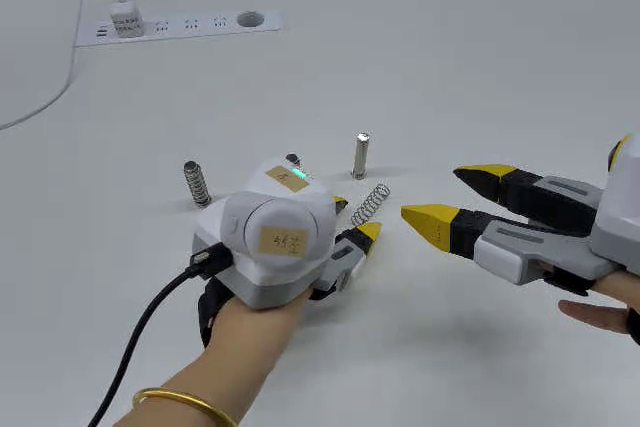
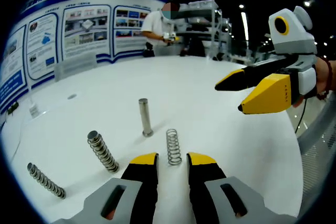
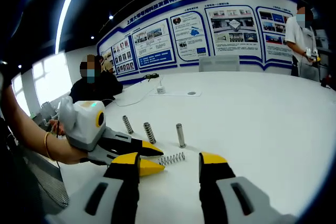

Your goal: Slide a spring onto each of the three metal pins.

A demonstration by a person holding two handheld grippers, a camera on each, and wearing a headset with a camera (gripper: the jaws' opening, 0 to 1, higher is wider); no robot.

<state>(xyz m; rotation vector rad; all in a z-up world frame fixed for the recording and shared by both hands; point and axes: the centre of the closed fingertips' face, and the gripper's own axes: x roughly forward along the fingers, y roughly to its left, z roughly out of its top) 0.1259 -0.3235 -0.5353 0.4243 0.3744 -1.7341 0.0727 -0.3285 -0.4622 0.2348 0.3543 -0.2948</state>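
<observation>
A loose spring (image 1: 369,204) lies on the white table, below the bare metal pin (image 1: 361,155). My left gripper (image 1: 355,217) is open, and the spring's near end (image 2: 173,147) sits in the gap between its yellow tips without being pinched. In the left gripper view the bare pin (image 2: 145,117) stands just beyond. Two other pins carry springs (image 1: 197,183) (image 2: 46,181); in the head view the left gripper partly hides one of them (image 1: 292,159). My right gripper (image 1: 432,193) hovers open to the right of the spring (image 3: 171,158), pointing at it and touching nothing.
A white power strip (image 1: 180,22) with a plug and cable lies at the far left of the table. A black cable (image 1: 150,322) trails from the left gripper toward the near edge. People stand and sit beyond the table (image 3: 97,82).
</observation>
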